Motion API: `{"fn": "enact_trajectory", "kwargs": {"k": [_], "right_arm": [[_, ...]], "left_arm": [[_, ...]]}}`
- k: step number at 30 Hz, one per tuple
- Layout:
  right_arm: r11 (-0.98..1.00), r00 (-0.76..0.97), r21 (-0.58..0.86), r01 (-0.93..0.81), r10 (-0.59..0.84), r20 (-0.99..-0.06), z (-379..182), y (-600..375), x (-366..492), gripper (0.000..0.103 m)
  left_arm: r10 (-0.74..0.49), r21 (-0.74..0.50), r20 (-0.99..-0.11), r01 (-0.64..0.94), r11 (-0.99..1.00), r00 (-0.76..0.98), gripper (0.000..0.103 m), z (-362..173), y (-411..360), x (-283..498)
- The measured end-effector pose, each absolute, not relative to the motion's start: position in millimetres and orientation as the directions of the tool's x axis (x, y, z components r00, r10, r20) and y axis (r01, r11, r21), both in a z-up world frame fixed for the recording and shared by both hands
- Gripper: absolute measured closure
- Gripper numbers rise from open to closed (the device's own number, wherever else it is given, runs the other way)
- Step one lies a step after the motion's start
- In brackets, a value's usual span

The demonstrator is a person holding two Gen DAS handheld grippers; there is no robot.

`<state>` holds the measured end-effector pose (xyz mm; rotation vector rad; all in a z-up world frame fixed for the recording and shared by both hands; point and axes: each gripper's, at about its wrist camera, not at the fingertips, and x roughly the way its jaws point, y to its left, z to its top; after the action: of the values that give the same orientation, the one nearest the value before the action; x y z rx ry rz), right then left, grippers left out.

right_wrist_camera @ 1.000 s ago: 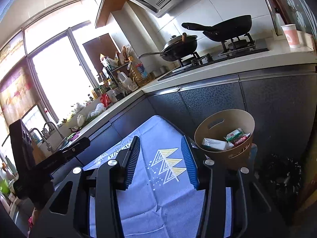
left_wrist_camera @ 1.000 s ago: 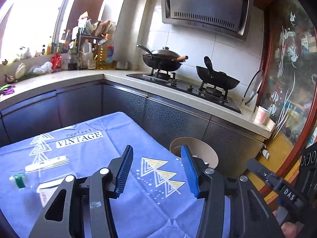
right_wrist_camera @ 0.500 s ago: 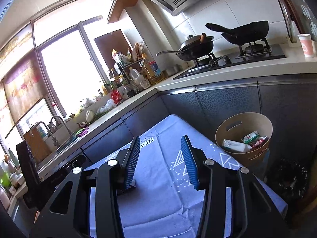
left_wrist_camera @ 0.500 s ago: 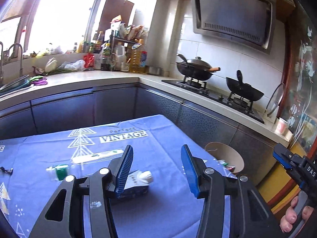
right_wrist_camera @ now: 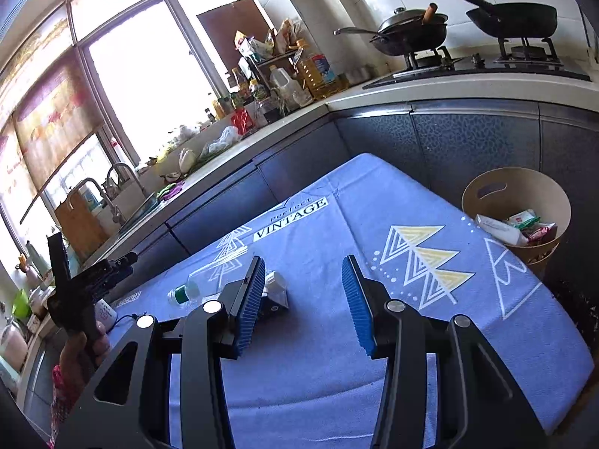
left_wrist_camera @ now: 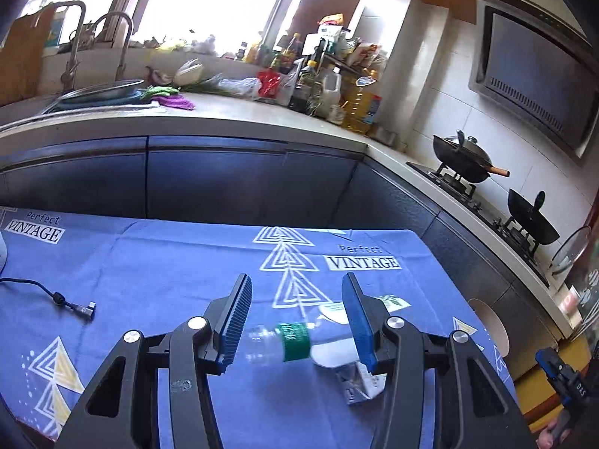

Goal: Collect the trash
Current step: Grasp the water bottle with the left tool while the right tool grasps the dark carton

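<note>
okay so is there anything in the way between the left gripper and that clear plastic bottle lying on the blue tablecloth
Nothing visible blocks it. The left gripper is open, and the plastic bottle lies on the tablecloth in line with the gap between its fingers. A crumpled carton lies beside the bottle, near the right-hand finger, off to the side.

It was a home kitchen: 2 woks (right_wrist_camera: pixel 411 33) sat on a gas stove (right_wrist_camera: pixel 468 67), beside a sink faucet (left_wrist_camera: pixel 123 41), range hood (left_wrist_camera: pixel 535 71) and oil bottles (right_wrist_camera: pixel 314 71).
</note>
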<state>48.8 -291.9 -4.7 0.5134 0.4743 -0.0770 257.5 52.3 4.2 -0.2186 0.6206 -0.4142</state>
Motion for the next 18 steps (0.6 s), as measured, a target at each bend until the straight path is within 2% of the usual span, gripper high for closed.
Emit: {"fn": "enact_trajectory", "kwargs": {"k": [6,10,13,15,18], "right_arm": [[0.874,0.862,0.457,0.165,0.097,-0.498,-17,-275,64,0.059],[0.881,0.857,0.441,0.171,0.088,-0.508,-18,-273,65,0.059],[0.877,0.855,0.445,0.181,0.084,-0.513,-19,-277,64,0.059],[0.875,0.855,0.448,0.185,0.082,-0.513,-20,-280,65,0.059],[0.873,0.851,0.455,0.179,0.095,-0.517,-25,-279,68,0.059]], "left_arm": [[-0.543,-0.421,-0.573,0.349,0.838,0.614,0.053,-30,49,295],[-0.581,-0.492,-0.624,0.314,0.812,0.523,0.051,-63,40,321],[-0.596,-0.525,-0.649,0.288,0.801,0.473,0.055,-80,40,325],[-0.619,-0.555,-0.638,0.283,0.782,0.458,0.059,-84,45,318],[-0.688,-0.620,-0.586,0.311,0.721,0.427,0.059,-84,51,288]]}}
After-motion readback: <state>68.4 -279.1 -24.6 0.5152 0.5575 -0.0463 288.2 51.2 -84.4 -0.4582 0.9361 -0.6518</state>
